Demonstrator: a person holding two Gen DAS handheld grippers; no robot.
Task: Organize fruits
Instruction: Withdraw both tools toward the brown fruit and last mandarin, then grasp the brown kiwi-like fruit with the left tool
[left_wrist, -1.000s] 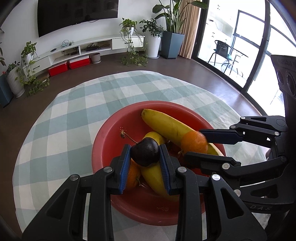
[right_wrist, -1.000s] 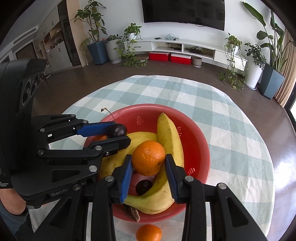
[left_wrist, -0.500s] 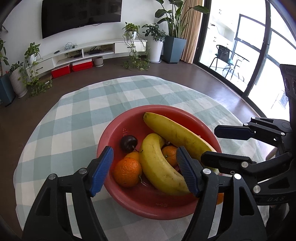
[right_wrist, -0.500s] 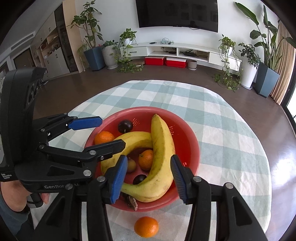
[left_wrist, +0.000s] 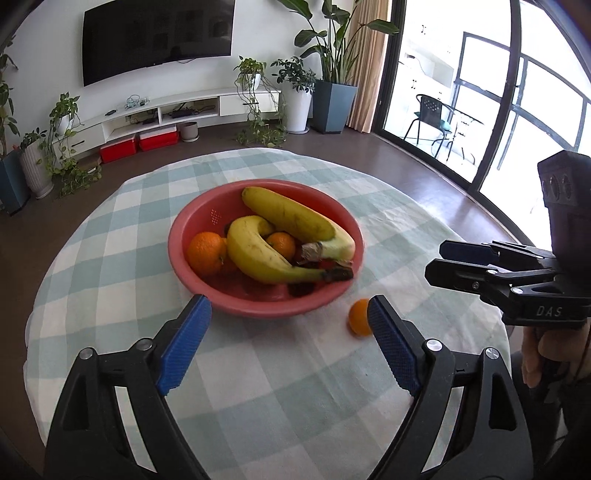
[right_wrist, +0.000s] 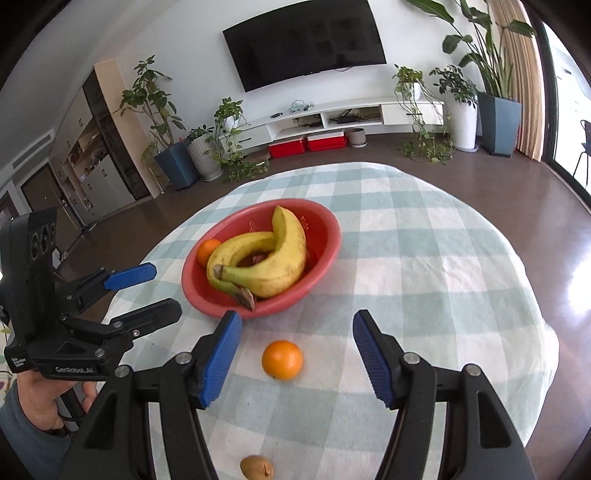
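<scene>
right wrist only shows brown fruit (right_wrist: 257, 467), both claws (right_wrist: 291, 360) (left_wrist: 288, 341) wide apart, empty

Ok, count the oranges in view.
3 visible: one at the red bowl's left side, one tucked between the bananas, one loose on the tablecloth. Others may be hidden under the bananas.

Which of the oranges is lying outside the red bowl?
The orange alone on the checked cloth, in front of the red bowl; the others sit inside with the bananas.

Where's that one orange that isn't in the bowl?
The loose orange sits on the checked tablecloth, just outside the red bowl, between the open right gripper fingers.
</scene>
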